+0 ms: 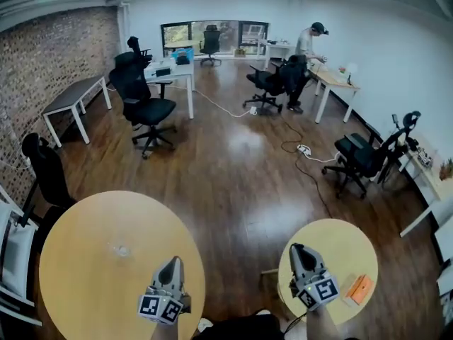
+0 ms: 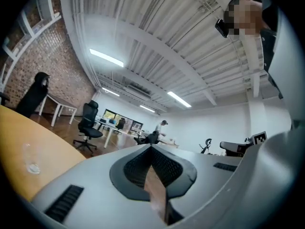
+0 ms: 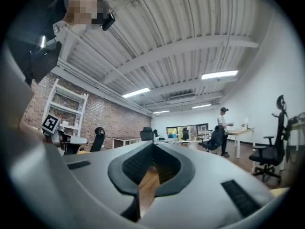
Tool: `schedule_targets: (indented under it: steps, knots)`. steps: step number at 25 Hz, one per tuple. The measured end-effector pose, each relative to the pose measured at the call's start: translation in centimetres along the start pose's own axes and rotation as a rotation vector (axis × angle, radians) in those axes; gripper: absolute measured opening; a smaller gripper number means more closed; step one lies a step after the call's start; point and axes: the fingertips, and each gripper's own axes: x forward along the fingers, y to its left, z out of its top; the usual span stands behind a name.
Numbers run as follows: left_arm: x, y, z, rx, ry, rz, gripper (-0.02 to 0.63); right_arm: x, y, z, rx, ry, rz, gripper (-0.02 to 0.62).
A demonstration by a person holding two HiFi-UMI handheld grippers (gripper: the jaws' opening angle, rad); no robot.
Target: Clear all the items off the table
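Two round yellow tables show in the head view: a large one (image 1: 85,261) at the left and a small one (image 1: 347,250) at the right. A flat orange item (image 1: 357,289) lies on the small table near its right edge. A small clear object (image 1: 120,249) sits on the large table and also appears as the small clear object (image 2: 32,167) in the left gripper view. My left gripper (image 1: 172,262) (image 2: 151,148) hangs over the large table's right edge, shut and empty. My right gripper (image 1: 297,248) (image 3: 153,144) is over the small table's left part, also shut and empty.
Wooden floor (image 1: 241,176) lies between and beyond the tables. Black office chairs (image 1: 145,108) (image 1: 361,158), white desks (image 1: 71,101) and a floor cable with a power strip (image 1: 304,149) stand farther off. A person (image 1: 308,55) works at a far desk. A white shelf (image 1: 14,250) is at the left.
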Motion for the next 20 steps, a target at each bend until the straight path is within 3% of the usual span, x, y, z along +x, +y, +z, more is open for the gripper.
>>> schedule_targets:
  steps: [4,8,20]
  knots:
    - [6.0,-6.8,-2.4,-0.022,0.016,-0.176,-0.008,-4.9,-7.2,0.7,-0.015,-0.015,-0.166,0.002]
    - [10.8,-12.4,-4.5,-0.039,0.032,-0.303,-0.008,-9.5,-12.4,0.7,-0.024,-0.024,-0.292,0.002]
    - [20.3,-31.0,-13.3,-0.108,0.161,-0.669,-0.008,-26.3,-22.4,1.3,-0.09,0.0,-0.679,0.002]
